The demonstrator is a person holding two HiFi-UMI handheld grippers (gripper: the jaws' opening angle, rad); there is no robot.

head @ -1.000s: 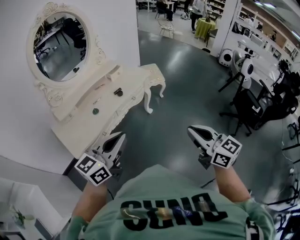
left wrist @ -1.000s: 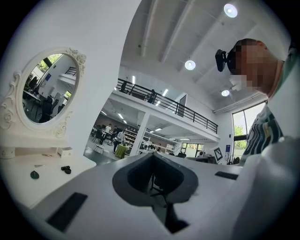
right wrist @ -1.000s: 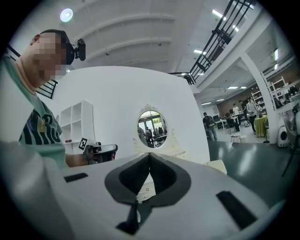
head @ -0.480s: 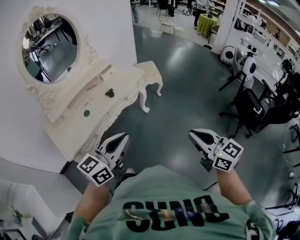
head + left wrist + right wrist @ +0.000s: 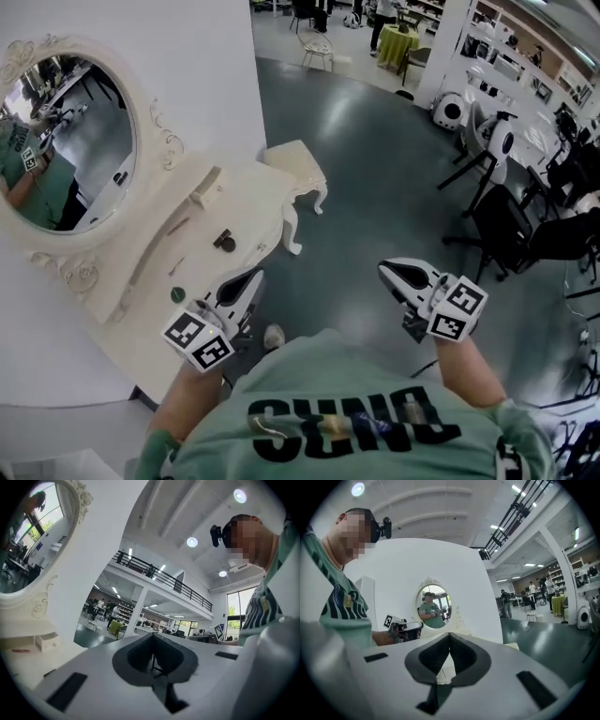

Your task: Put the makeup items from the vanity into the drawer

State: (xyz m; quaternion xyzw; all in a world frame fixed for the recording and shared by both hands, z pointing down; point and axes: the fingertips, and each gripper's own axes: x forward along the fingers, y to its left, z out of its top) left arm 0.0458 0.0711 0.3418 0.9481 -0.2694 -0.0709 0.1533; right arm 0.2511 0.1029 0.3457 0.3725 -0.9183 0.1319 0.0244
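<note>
My left gripper (image 5: 152, 636) has its jaws clenched tip to tip with nothing between them. The right gripper (image 5: 449, 635) is the same, pressed together and empty. Both are smooth white plastic shells with dark grey pads (image 5: 133, 658) that curve into a heart-shaped gap behind the tips. Each carries a marker cube (image 5: 199, 339) of black-and-white squares at the hand end. I hold them low in front of the body, well apart, forearms bent, both pointing away from me. The left one sits at the near front edge of the vanity (image 5: 246, 202), the right one out over bare floor (image 5: 375, 169).

The makeup items lie untouched on the cream worktop, beyond the left jaws. A dark round pot (image 5: 225, 242) sits about mid-worktop. A small green round thing (image 5: 177, 294) lies nearer, close by the left gripper, and a thin stick (image 5: 176, 226) lies further left (too small for me to say what kind).

The vanity is painted cream, with carved scrollwork and curved legs. Its oval mirror (image 5: 56, 150), far left in an ornate frame, reflects a figure in green. A small cream stool (image 5: 295, 161) stands at the vanity's far right end. The floor is dark grey and glossy. Black office chairs (image 5: 511, 225) stand far right, well clear of both arms. A white shoe (image 5: 274, 336) shows between the grippers, nearer the left one, just above my green shirt (image 5: 328, 412).
</note>
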